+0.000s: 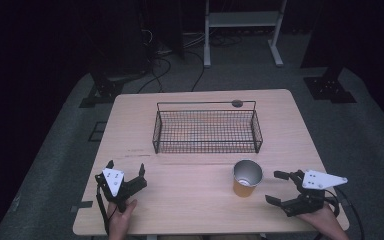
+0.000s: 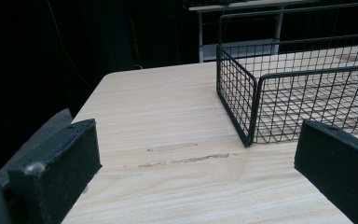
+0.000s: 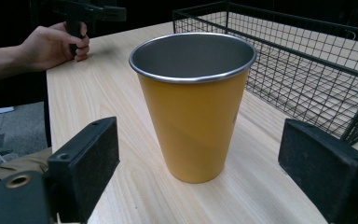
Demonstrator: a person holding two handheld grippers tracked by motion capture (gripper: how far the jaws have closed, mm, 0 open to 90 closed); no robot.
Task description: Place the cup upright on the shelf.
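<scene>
Your right gripper [image 1: 280, 187] is sitting at the near right edge of the table [image 1: 190, 200], jaws spread wide and holding nothing. Just beside it, toward the middle, there's 1 orange cup [image 1: 247, 178] standing upright with a bare metal inside. In your right gripper view the cup [image 3: 193, 102] is dead centre between the 2 jaws, but neither pad is touching it, so it's just framed, not pinched.

Your left gripper [image 1: 125, 171] is over at the near left corner, well apart from the cup, with your left hand [image 1: 121, 215] wrapped round its handle. Its jaws are spread too, with only bare wood between them in the left gripper view. You can also see some scuff marks [image 2: 186, 154] on the tabletop there.

Farther back, a black wire basket [image 1: 207, 127] sits mid-table, behind the cup and apart from it. Its near corner [image 2: 249, 109] shows just ahead of your left jaws. Behind the table there's a white metal stand [image 1: 242, 30] and some cables [image 1: 165, 60] on the floor.
</scene>
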